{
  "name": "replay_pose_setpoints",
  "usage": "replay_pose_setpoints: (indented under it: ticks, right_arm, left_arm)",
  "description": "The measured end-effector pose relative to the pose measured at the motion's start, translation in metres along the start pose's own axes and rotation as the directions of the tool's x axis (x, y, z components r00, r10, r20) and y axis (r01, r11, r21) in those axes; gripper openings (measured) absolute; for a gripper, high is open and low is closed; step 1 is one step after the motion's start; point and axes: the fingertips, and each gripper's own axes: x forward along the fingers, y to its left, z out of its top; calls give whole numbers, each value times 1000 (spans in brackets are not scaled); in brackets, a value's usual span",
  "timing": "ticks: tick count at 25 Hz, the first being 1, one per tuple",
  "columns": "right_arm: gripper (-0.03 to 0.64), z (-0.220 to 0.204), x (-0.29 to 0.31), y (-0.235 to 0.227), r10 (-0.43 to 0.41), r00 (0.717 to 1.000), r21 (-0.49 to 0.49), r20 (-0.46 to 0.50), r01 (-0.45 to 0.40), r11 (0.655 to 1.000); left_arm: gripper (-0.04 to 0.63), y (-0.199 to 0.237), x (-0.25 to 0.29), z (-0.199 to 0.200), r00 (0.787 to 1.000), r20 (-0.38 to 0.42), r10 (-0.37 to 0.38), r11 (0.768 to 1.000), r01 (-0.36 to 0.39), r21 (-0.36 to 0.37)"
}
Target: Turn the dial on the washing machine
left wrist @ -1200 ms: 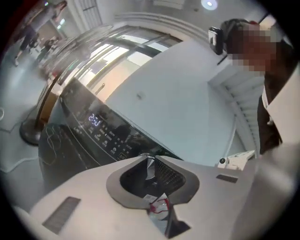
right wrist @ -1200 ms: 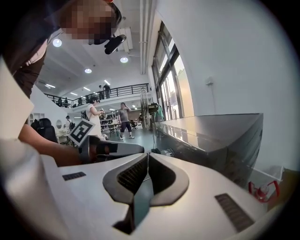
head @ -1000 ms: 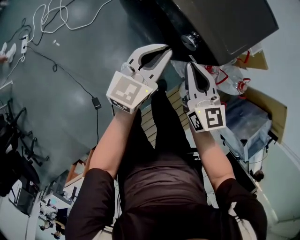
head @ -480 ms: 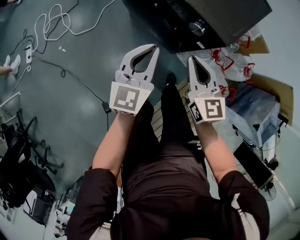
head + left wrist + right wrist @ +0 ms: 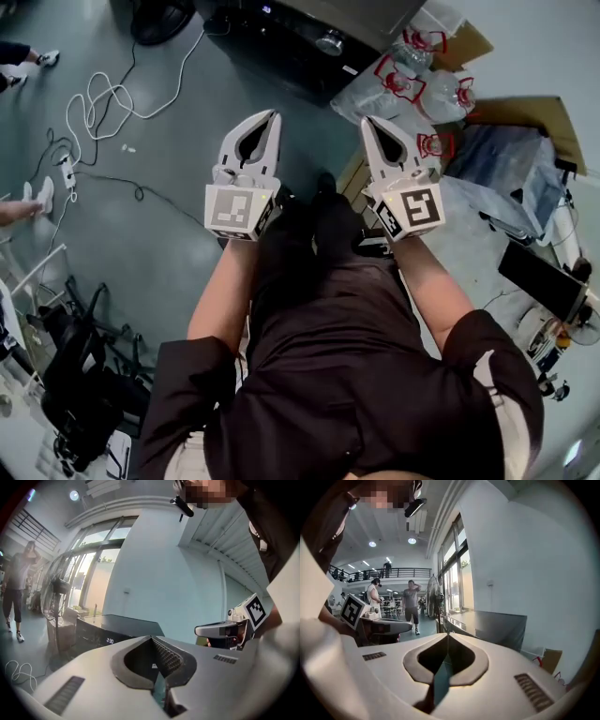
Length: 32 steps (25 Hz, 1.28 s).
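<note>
Silver dial (image 5: 330, 41) sits well apart from the clenched, empty left tool (image 5: 272, 114) and right tool (image 5: 367, 120); reaching it unopened risks only a bump.

Grey floor (image 5: 169, 234), coiled white cable (image 5: 103, 98), black washing machine (image 5: 272, 47), wrapped bottles (image 5: 412, 80), cardboard (image 5: 525, 114)

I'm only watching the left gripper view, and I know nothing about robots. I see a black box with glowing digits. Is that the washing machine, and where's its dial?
Observer: Yes. The head view shows a round silver dial on the front of the black washing machine, with nothing touching it.
Operator: Is the other white claw holding anything?
Observer: No. In the right gripper view, the right gripper is shut on nothing.
Operator: What's beside the machine?
Observer: Clear plastic bottles with red handles, seen in the head view.
</note>
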Motion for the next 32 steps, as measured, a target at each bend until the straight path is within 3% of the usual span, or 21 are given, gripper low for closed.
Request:
replay_pose_setpoints:
  ticks: [3,8,15,32]
  right_arm:
    - [21,26,-32,-14,-31,999,-7,23,31,999]
    - [21,66,-82,-36,-77,993,-5,93,78,997]
    - [21,82,-140,-30,-64,989,-10,132,66,998]
    - [21,99,-100,25,84,987,-21,139,-81,996]
  left_arm:
    - [15,-21,-4,23,999,4,-36,999,36,-13]
    - [15,-52,-18,67,997,31,-75,997,74,26]
    - [15,-92,-63,87,995,46,-88,996,88,1]
    - [15,-78,-111,100,998,47,-41,999,41,9]
